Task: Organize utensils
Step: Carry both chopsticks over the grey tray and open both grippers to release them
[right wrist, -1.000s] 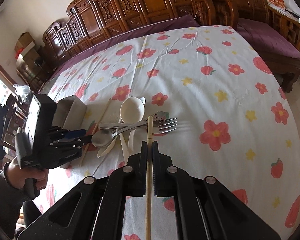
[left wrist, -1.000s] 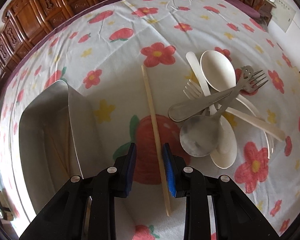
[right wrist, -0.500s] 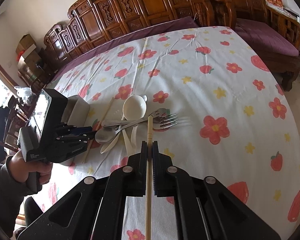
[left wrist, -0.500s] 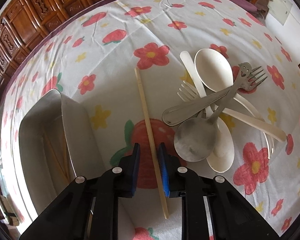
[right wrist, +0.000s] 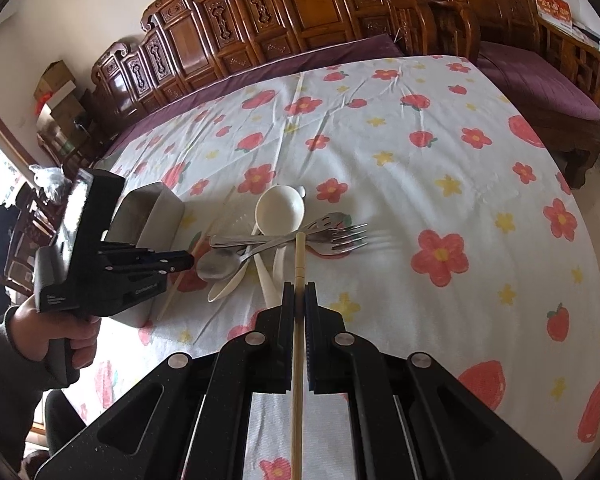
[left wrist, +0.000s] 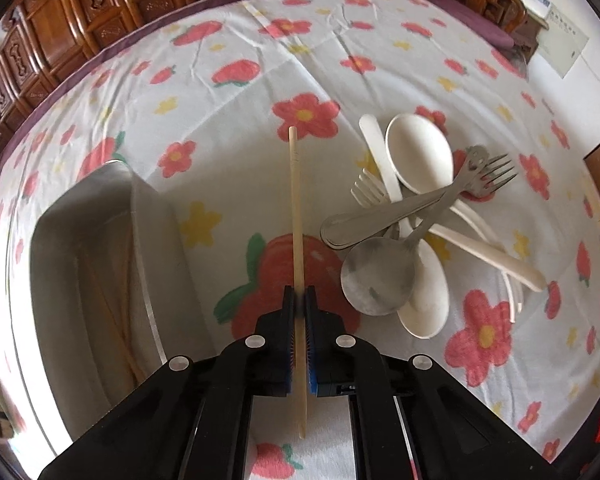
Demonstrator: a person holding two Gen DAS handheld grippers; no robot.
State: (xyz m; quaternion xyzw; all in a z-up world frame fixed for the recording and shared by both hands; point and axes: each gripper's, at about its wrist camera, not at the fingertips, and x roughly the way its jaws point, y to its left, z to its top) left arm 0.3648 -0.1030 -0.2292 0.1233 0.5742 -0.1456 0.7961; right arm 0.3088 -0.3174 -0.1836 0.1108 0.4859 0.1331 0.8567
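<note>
Left wrist view: my left gripper [left wrist: 299,295] has just been closing and now pinches a pale chopstick [left wrist: 297,216] between its blue pads; the stick runs from the jaws toward 12 o'clock over the strawberry-and-flower tablecloth [left wrist: 228,92], its near end passing back between the fingers. At 9 o'clock stands a metal tray [left wrist: 100,248], just beside the stick, with what look like more chopsticks inside. At 2 to 3 o'clock lies the utensil heap: a white plastic spoon [left wrist: 418,152], a steel fork [left wrist: 432,204] laid across it, a steel spoon [left wrist: 378,276] whose bowl rests on a second white spoon [left wrist: 430,300], and a white plastic fork [left wrist: 366,190] partly buried.

Right wrist view: my right gripper [right wrist: 299,288] is clamped on a second chopstick [right wrist: 298,308], which points to 12 o'clock, its tip in line with the steel forks [right wrist: 340,236] of the heap; I cannot tell whether it touches them. At 9 o'clock a person's hand [right wrist: 60,336] holds the left gripper [right wrist: 186,262] low over the cloth beside the tray [right wrist: 152,216]. Carved wooden seating [right wrist: 260,28] borders the far side.
</note>
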